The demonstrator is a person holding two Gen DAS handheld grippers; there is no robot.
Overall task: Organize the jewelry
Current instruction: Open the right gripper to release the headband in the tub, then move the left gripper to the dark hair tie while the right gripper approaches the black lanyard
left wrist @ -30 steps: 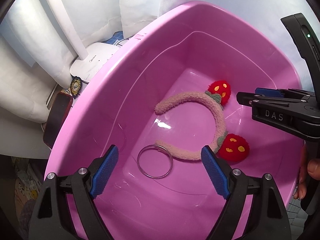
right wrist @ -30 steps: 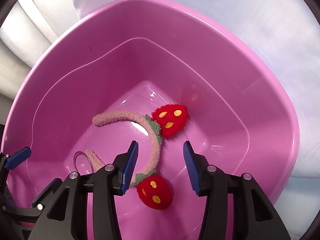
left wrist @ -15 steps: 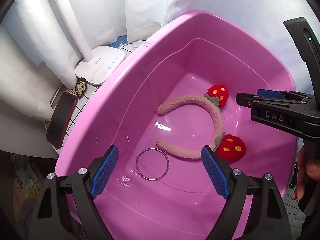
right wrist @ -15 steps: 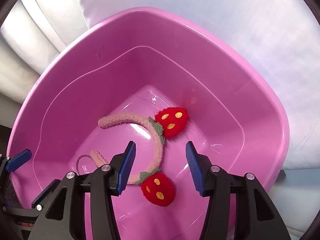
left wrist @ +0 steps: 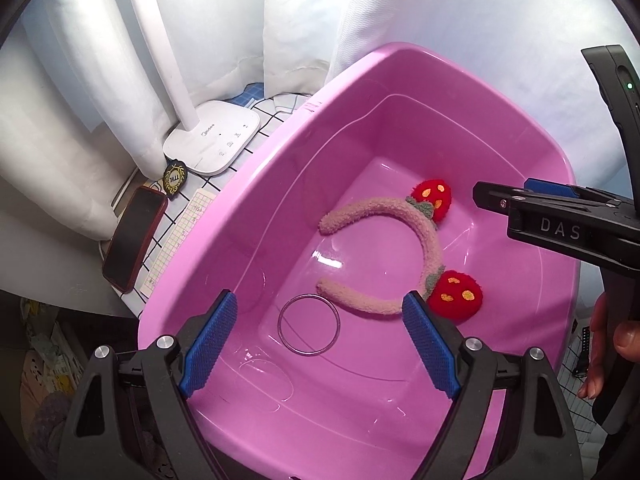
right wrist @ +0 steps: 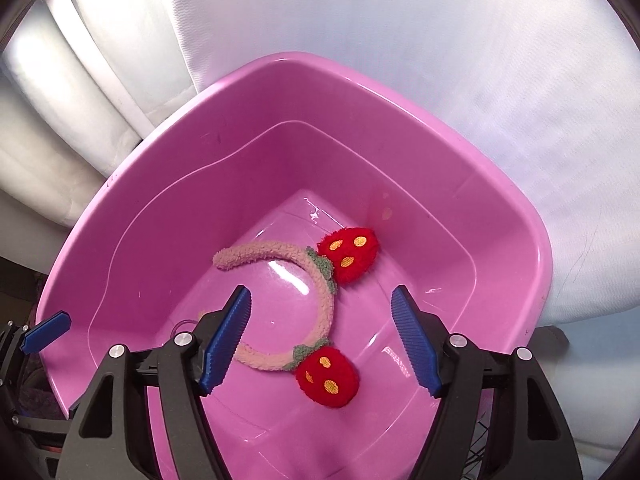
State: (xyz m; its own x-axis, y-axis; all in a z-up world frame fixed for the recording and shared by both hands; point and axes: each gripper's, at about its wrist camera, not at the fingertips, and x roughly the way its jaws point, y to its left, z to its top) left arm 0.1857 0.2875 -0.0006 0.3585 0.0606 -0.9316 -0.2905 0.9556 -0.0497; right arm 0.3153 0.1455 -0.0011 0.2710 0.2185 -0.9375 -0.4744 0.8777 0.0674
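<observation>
Both your grippers hang over the pink plastic tub (left wrist: 256,216), left gripper (left wrist: 318,344) and right gripper (right wrist: 322,338) jaws released, gripping nothing. Fuzzy pink headband with red strawberry pompoms (left wrist: 428,248) lies on the tub floor, thin metal ring bangle (left wrist: 309,325) just beside its lower end. Left of frame: grid-pattern desk (left wrist: 276,120), white lamp base (left wrist: 216,142), dark phone (left wrist: 134,238). White curtain (left wrist: 304,20) behind.

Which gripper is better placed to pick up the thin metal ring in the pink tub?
Left, probably. The open left gripper hangs right above the thin metal bangle ring, which shows between its blue pads. The open right gripper frames the fluffy pink strawberry headband instead, its finger hiding most of the ring.
</observation>
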